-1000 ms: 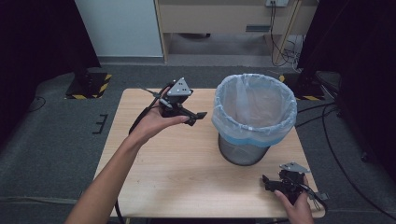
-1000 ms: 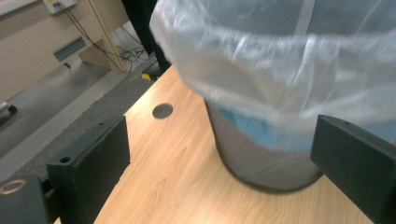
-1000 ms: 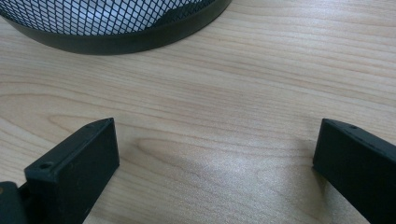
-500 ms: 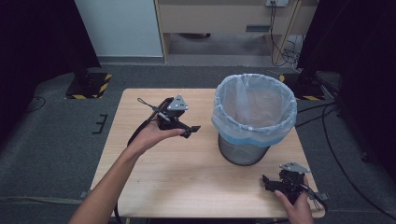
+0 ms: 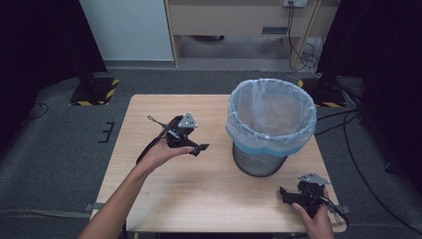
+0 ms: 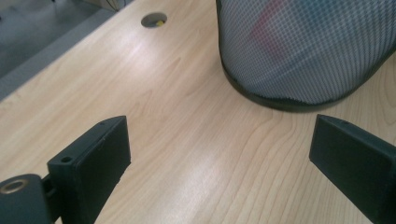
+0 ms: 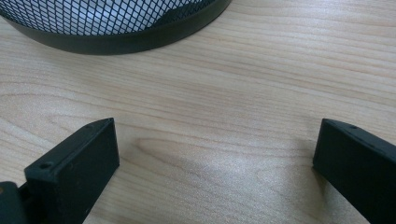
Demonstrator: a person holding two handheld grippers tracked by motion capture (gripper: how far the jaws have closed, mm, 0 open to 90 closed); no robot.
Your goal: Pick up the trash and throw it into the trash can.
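Note:
A black mesh waste bin (image 5: 271,124) with a pale blue liner stands on the right half of the wooden table (image 5: 199,199). My left gripper (image 5: 198,148) hangs over the table to the left of the bin, held in a hand, its jaws wide open and nothing between them. In the left gripper view the bin's base (image 6: 303,60) lies just ahead of the jaws. My right gripper (image 5: 286,195) rests low at the table's front right corner, open and empty. In the right gripper view, the bin's bottom rim (image 7: 121,32) lies ahead of it.
A round cable hole (image 6: 154,19) sits in the tabletop beyond the left gripper. Cables (image 5: 348,124) run over the grey floor to the right of the table. Black stands with yellow striped feet (image 5: 94,89) flank the table's far corners.
The left hand has come down toward the tabletop with its gripper, staying left of the bin. The right gripper has kept its place.

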